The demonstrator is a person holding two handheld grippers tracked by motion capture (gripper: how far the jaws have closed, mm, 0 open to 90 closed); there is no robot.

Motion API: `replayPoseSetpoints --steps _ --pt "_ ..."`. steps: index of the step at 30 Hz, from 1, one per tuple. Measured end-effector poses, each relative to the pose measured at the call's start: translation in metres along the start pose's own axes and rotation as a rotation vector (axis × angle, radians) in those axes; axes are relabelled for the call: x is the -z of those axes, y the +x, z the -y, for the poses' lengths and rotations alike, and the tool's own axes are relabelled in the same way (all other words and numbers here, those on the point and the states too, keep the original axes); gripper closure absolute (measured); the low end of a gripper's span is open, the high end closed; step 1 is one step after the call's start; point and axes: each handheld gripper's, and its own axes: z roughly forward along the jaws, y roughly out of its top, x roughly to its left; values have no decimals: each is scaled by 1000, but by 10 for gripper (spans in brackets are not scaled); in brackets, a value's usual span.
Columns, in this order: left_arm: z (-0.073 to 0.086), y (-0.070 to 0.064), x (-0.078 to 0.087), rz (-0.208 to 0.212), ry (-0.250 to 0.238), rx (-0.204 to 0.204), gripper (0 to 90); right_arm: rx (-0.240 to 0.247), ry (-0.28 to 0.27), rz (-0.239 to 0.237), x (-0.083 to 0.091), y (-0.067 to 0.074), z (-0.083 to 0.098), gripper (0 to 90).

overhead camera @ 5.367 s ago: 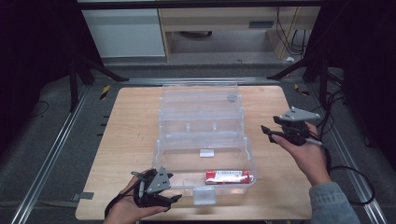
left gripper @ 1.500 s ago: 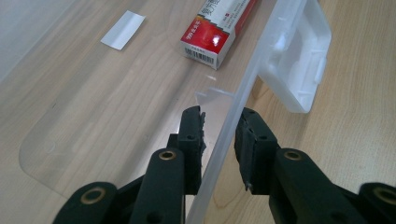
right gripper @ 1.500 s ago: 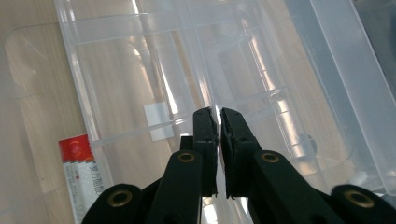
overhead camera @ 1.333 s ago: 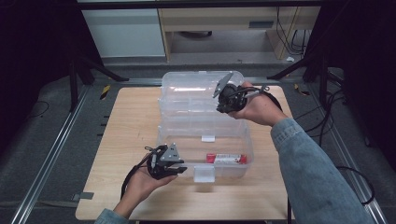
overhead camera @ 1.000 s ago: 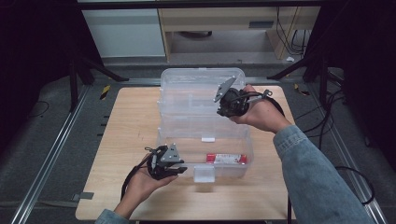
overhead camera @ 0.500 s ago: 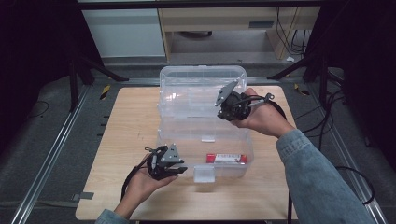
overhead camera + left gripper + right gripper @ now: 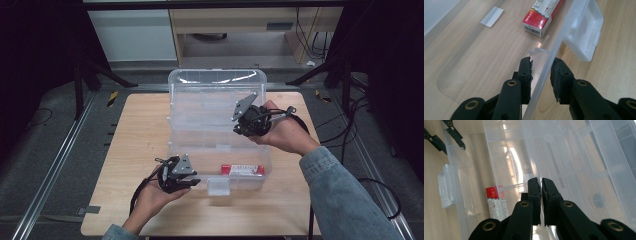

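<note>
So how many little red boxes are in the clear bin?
1. The red box lies on the floor of the bin, near its front wall, beside the latch. Glare on the raised lid could hide more.

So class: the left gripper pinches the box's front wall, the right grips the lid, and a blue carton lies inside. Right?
One slip: the carton is red and white, not blue, as the left gripper view shows. The left gripper at the box's front wall and the right gripper on the lid stand.
</note>
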Motion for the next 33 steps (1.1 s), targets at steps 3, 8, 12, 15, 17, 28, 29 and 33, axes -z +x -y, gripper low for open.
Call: replayPoseSetpoints --steps 3,8,12,15,17,28,29,33 --pt "0 0 0 0 2 -1 703 2 -3 -7 1 3 2 861" --pt "0 0 0 -3 1 -2 701 -6 -12 -12 2 7 4 859" --pt "0 0 0 -2 0 -2 699 -2 -17 -22 3 12 6 858" --pt "0 0 0 -3 -1 -1 698 -1 -13 -27 3 15 7 857" --pt "0 -1 0 -4 -2 -3 698 -2 -18 -33 3 16 8 855" --pt "0 -1 0 -5 -3 -2 693 -28 -40 -53 2 21 15 844" --pt "0 -1 0 -6 -3 -1 692 -33 -42 -53 2 22 15 843" --pt "0 -1 0 -5 -3 0 691 -41 -49 -63 2 24 18 842"
